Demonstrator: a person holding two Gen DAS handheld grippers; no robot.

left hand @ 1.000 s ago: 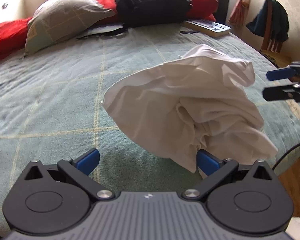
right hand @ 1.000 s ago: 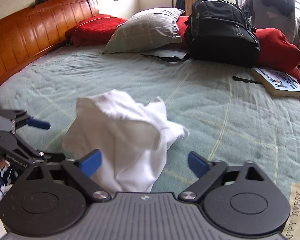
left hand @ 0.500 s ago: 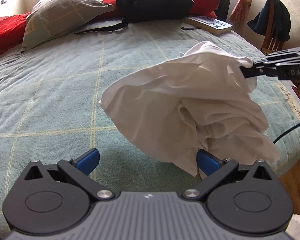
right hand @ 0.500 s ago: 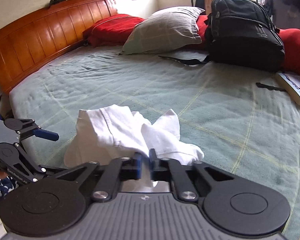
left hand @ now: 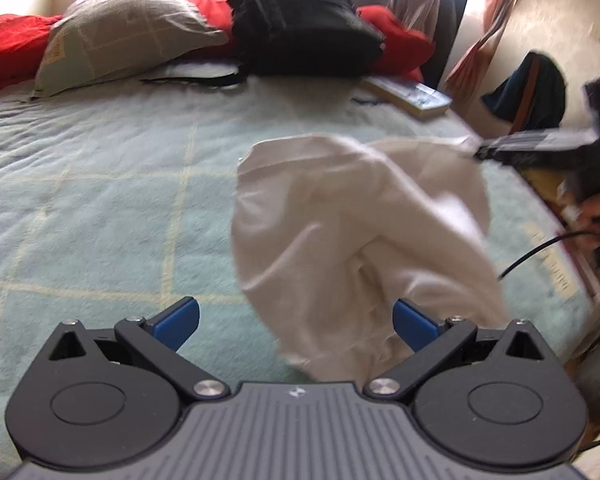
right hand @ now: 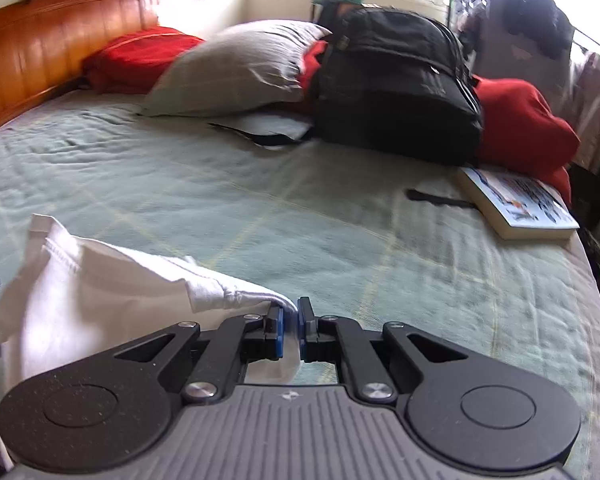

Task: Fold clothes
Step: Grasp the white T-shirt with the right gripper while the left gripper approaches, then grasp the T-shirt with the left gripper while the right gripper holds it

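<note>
Pale green bedding covered the bed (right hand: pixel 260 184), where a black backpack (right hand: pixel 396 92), a grey pillow (right hand: pixel 236 68) and a book (right hand: pixel 520 208) were seen. A crumpled white garment (left hand: pixel 352 236) was held above the bed, one corner pinched in the closed fingers of the right gripper (right hand: pixel 290 330). The left gripper (left hand: pixel 296 320) was kept wide open, nothing gripped.
</note>
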